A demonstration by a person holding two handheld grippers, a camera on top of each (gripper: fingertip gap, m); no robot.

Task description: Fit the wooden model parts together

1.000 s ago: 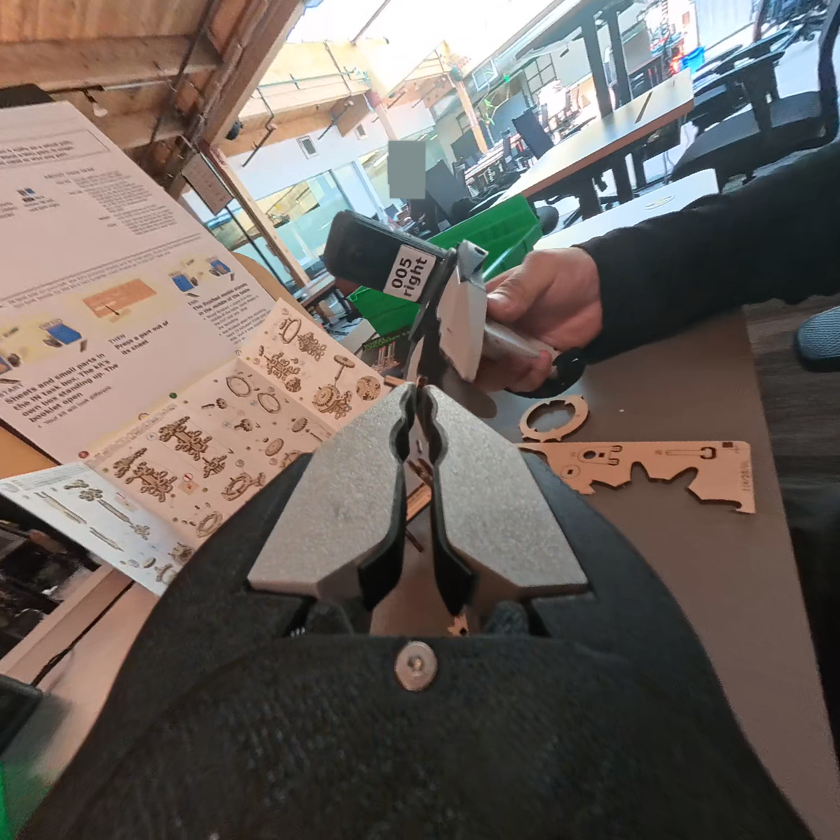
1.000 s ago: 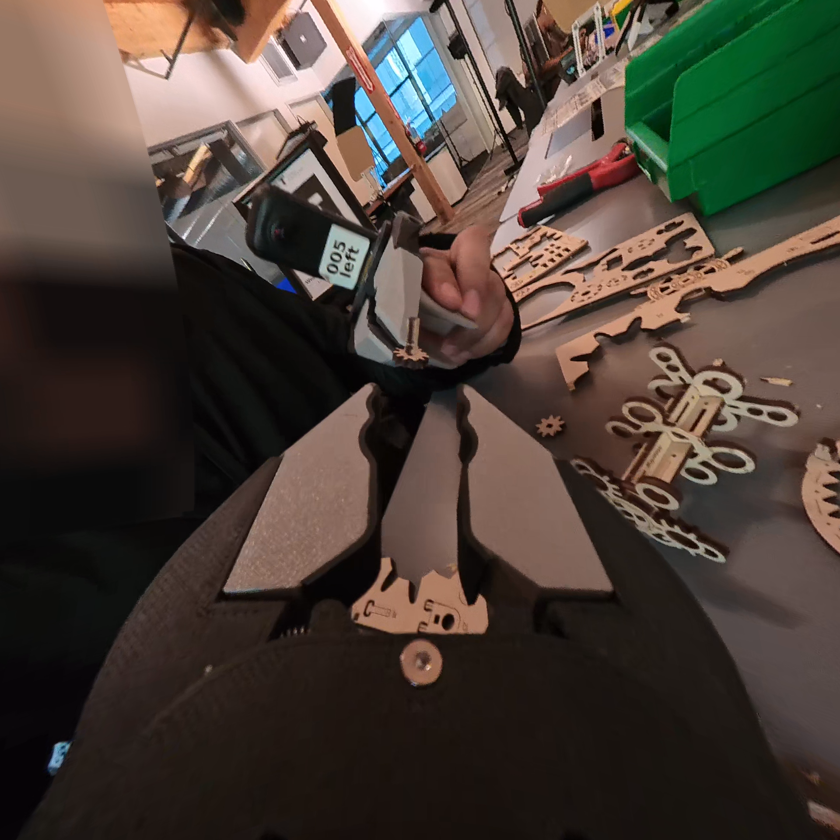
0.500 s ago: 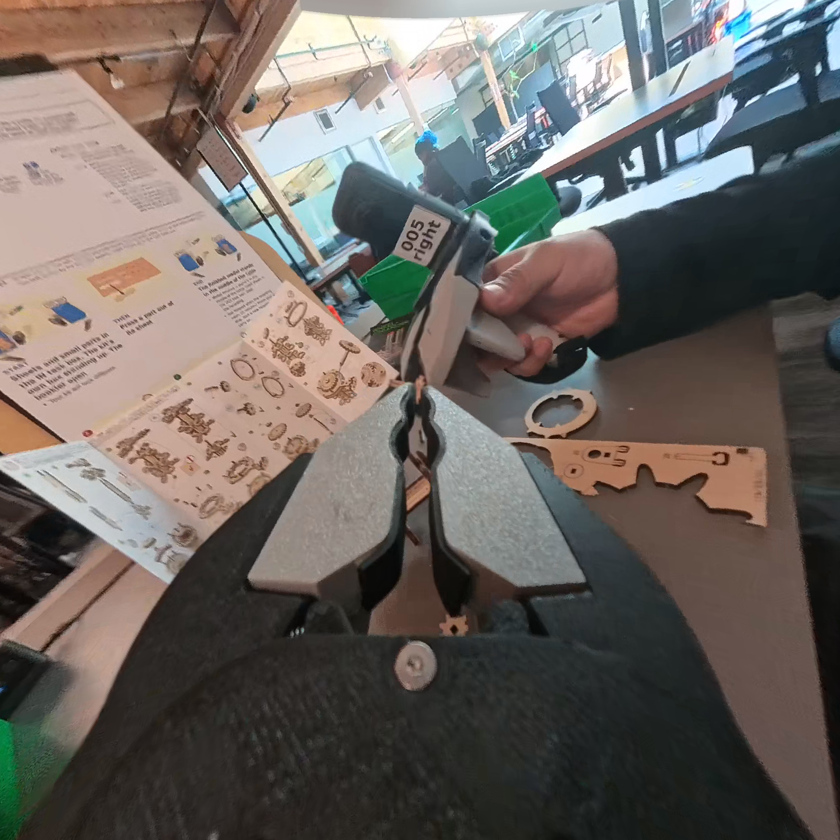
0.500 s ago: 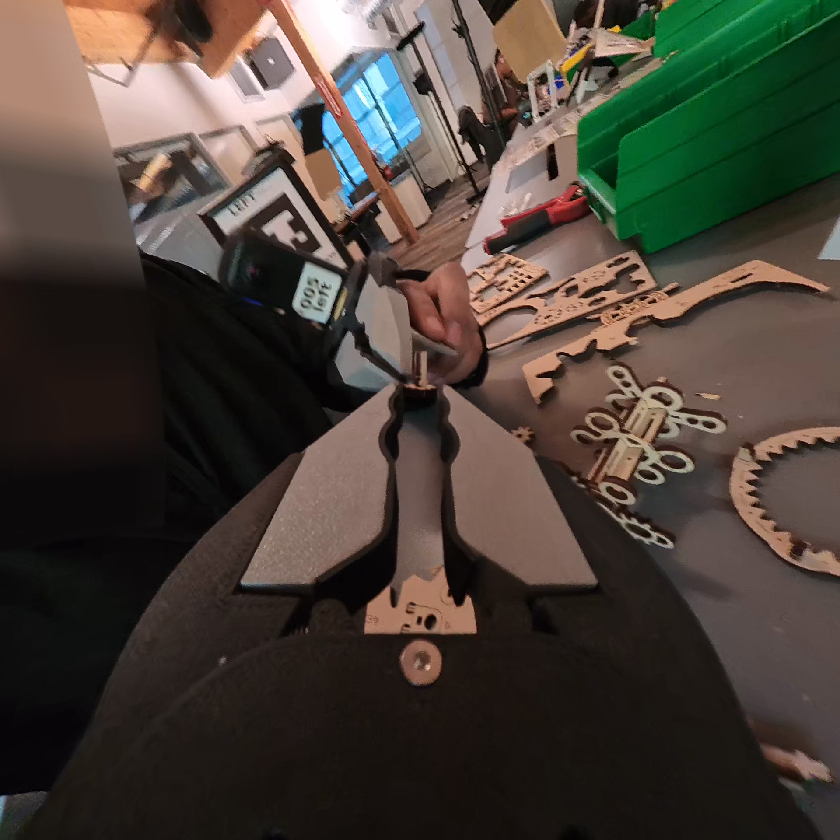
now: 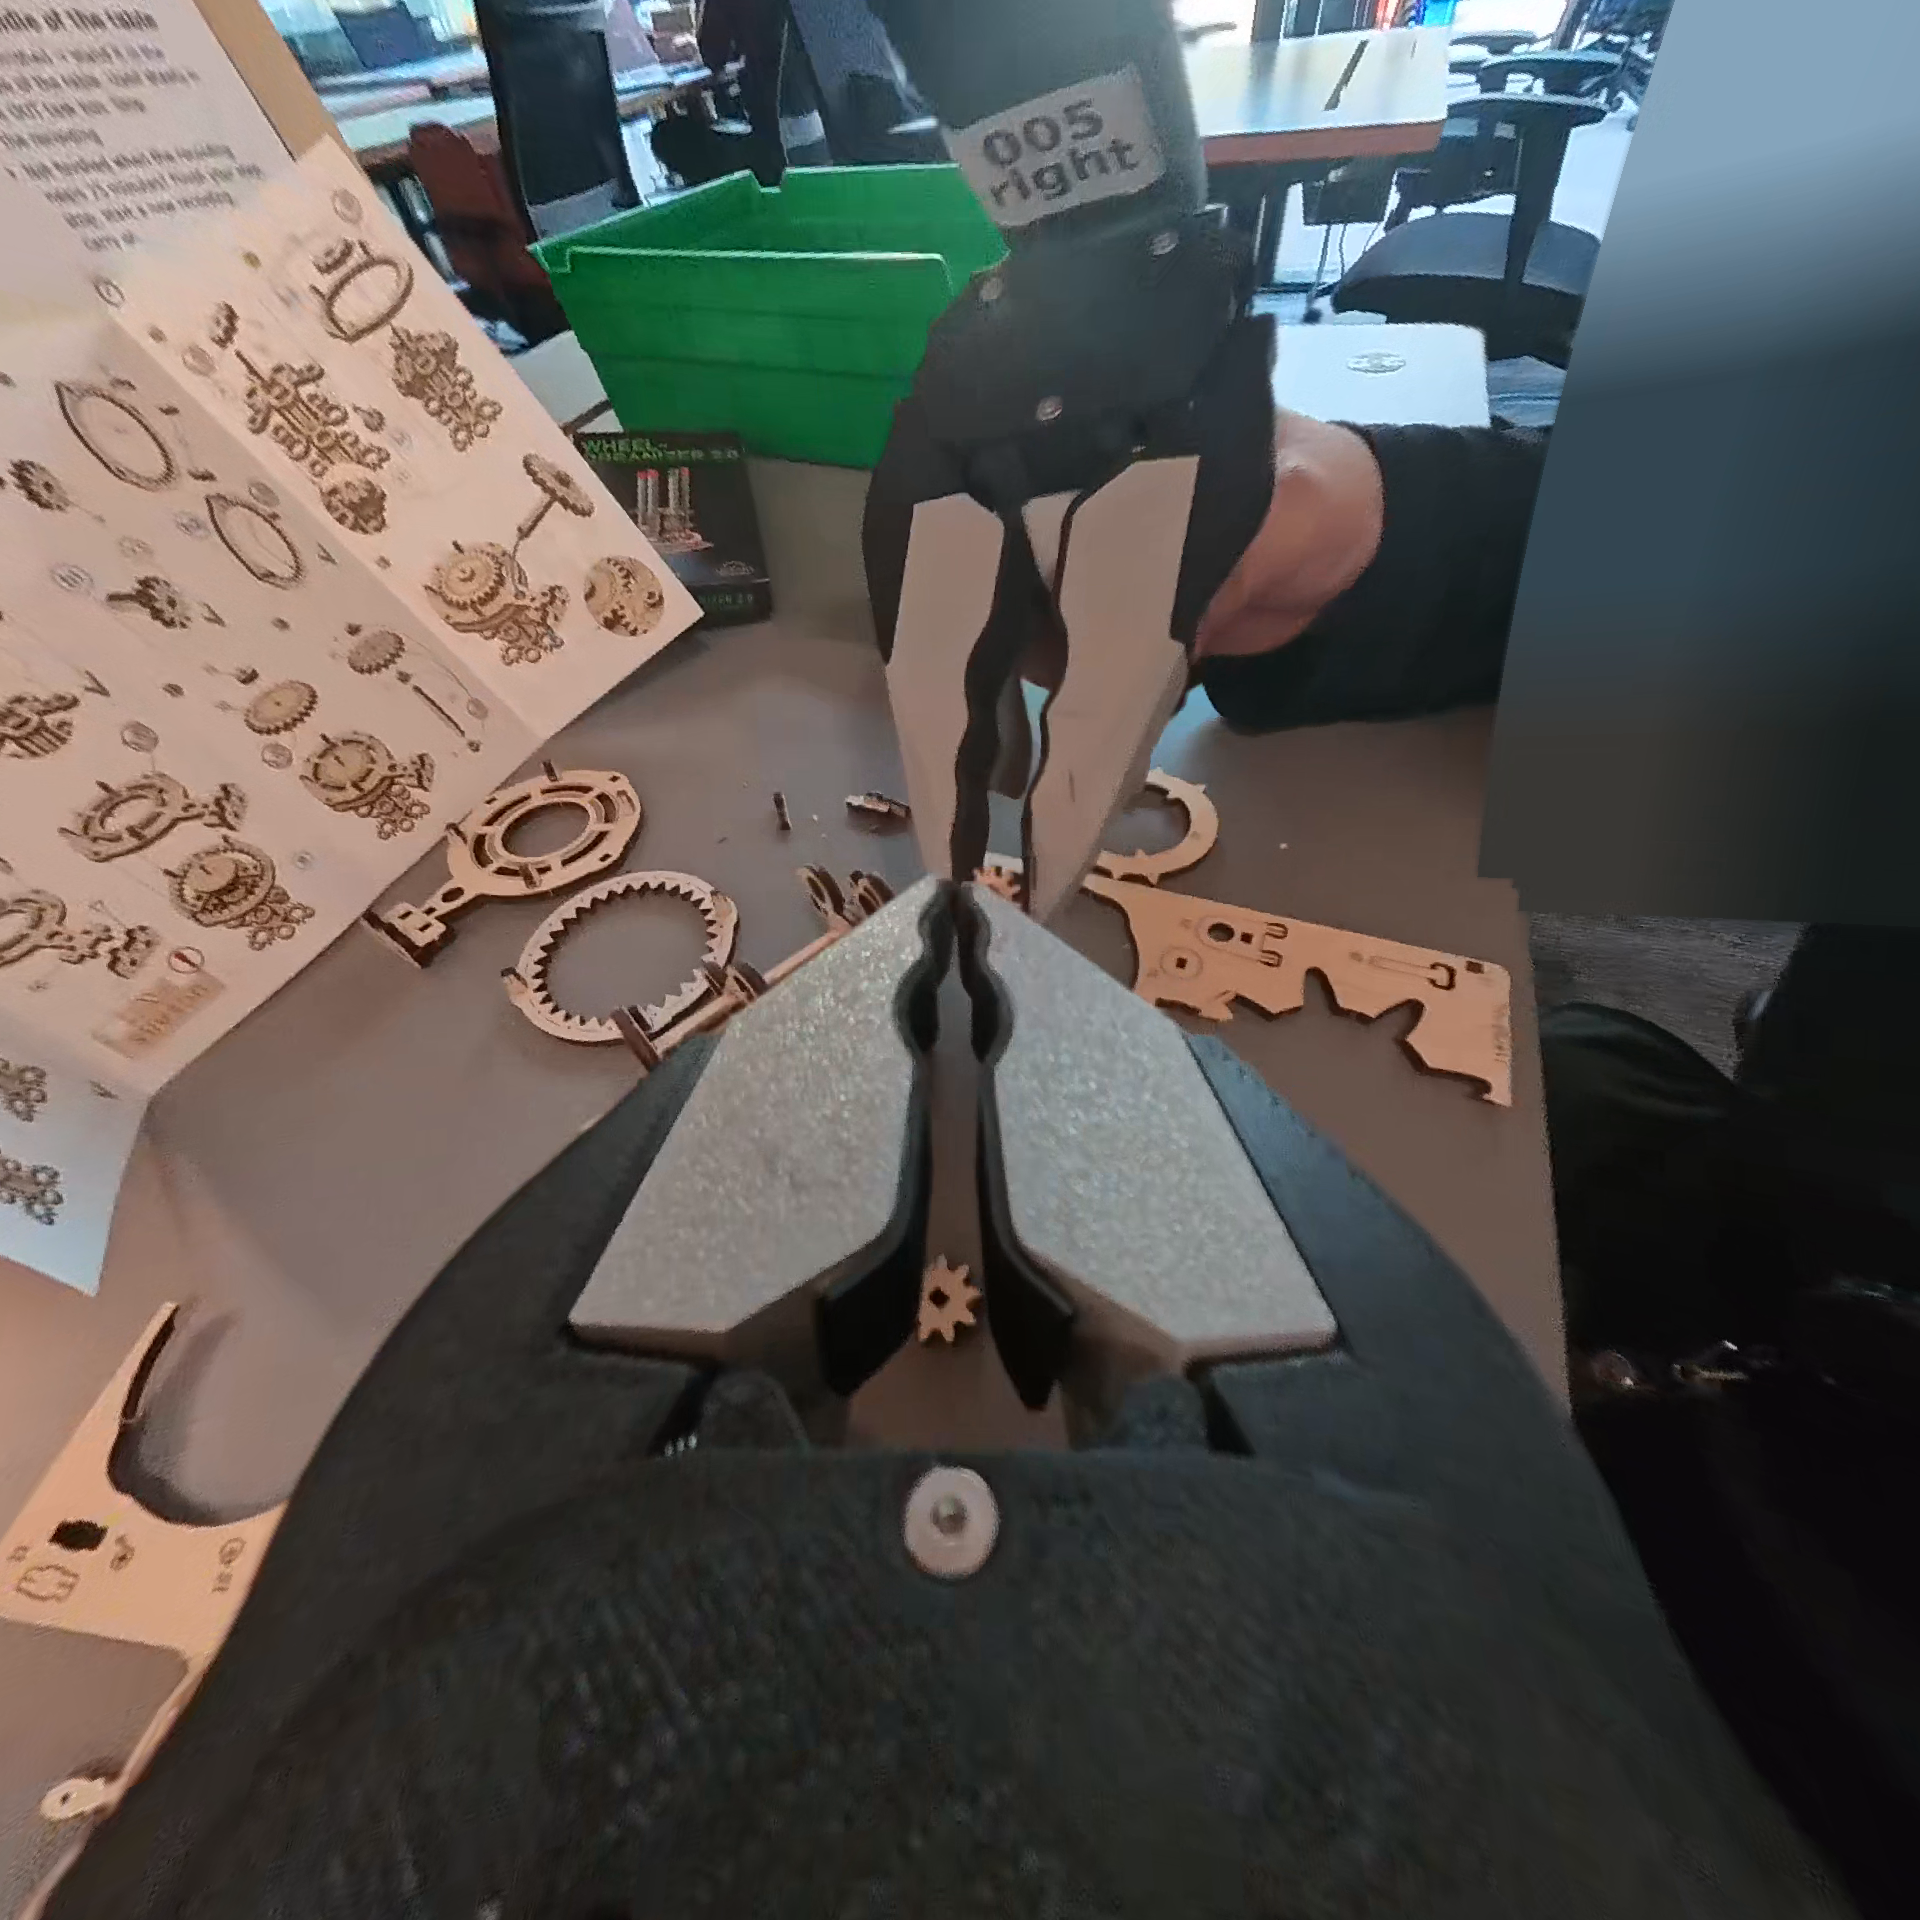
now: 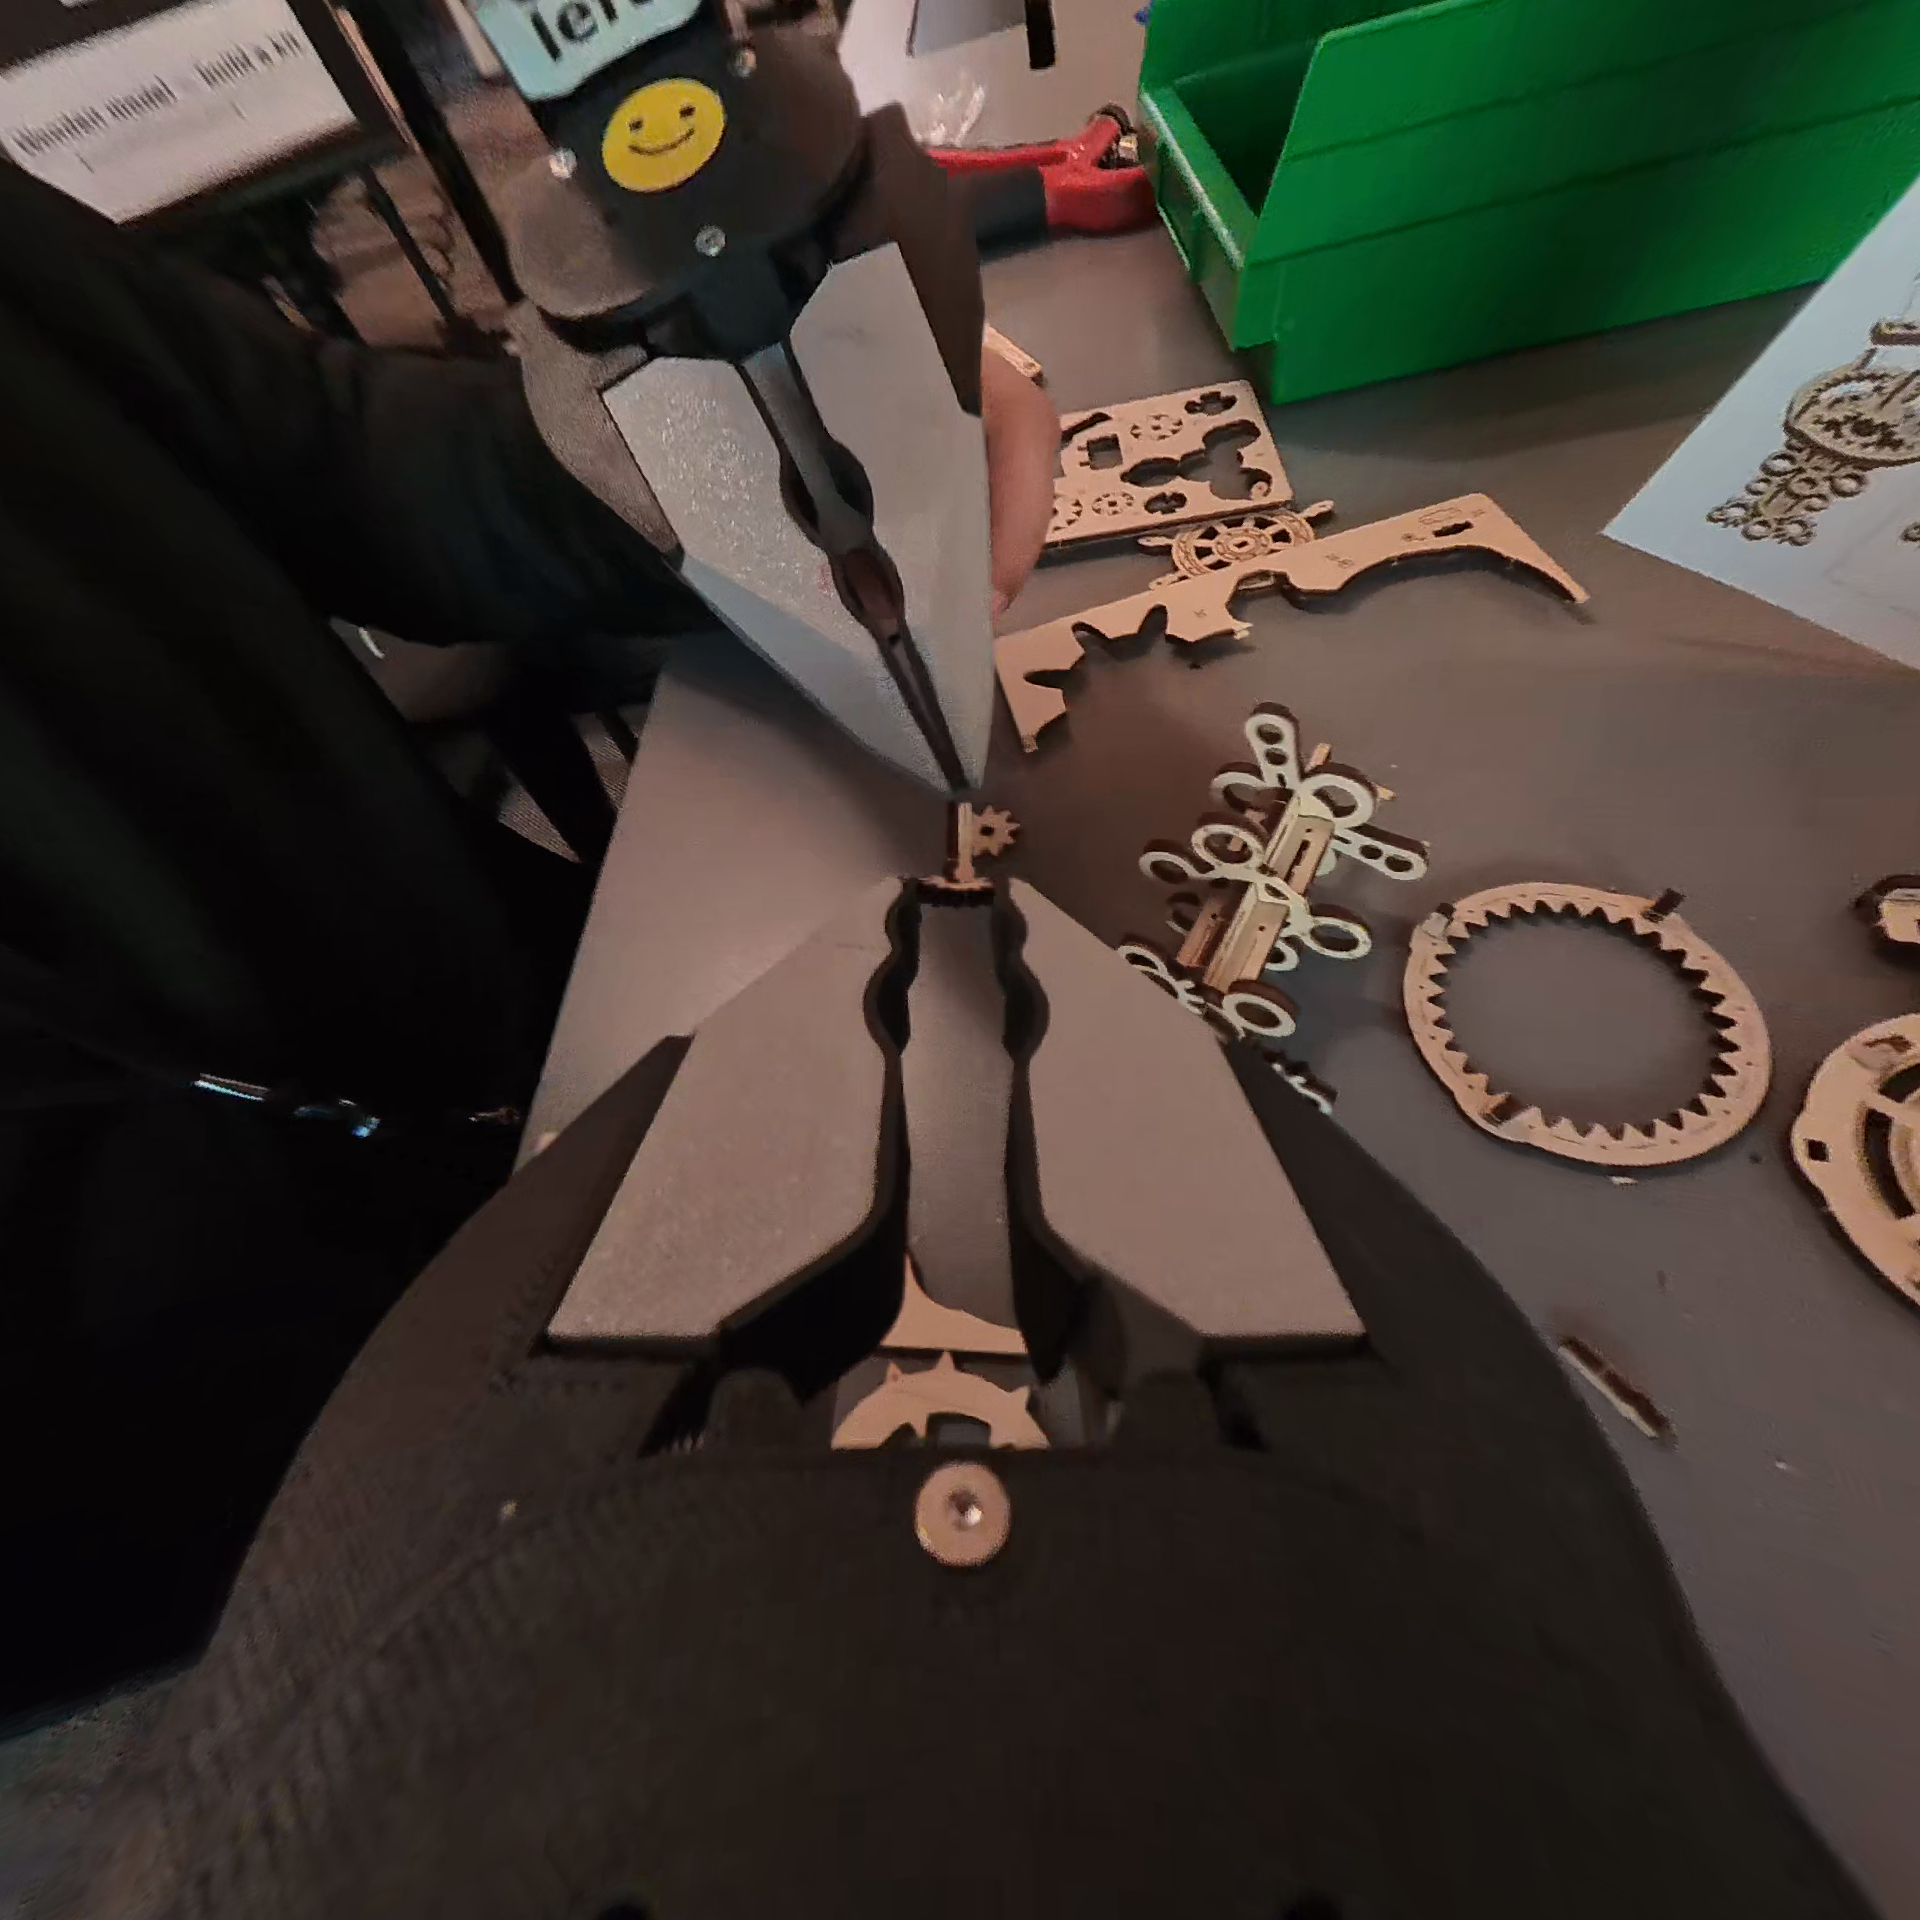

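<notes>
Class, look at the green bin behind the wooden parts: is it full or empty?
Cannot tell. The green bin shows only bare walls from this angle; its floor stays hidden in both views.

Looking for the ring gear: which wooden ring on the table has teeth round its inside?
The plain open ring with saw-like inner teeth; the slotted ring behind it has none.

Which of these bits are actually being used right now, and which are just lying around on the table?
In use:
left tongs
right tongs
gear on peg, pinched by the right tongs

Lying about:
loose gear
toothed ring
cut sheets
green bin
manual
red pliers
</notes>
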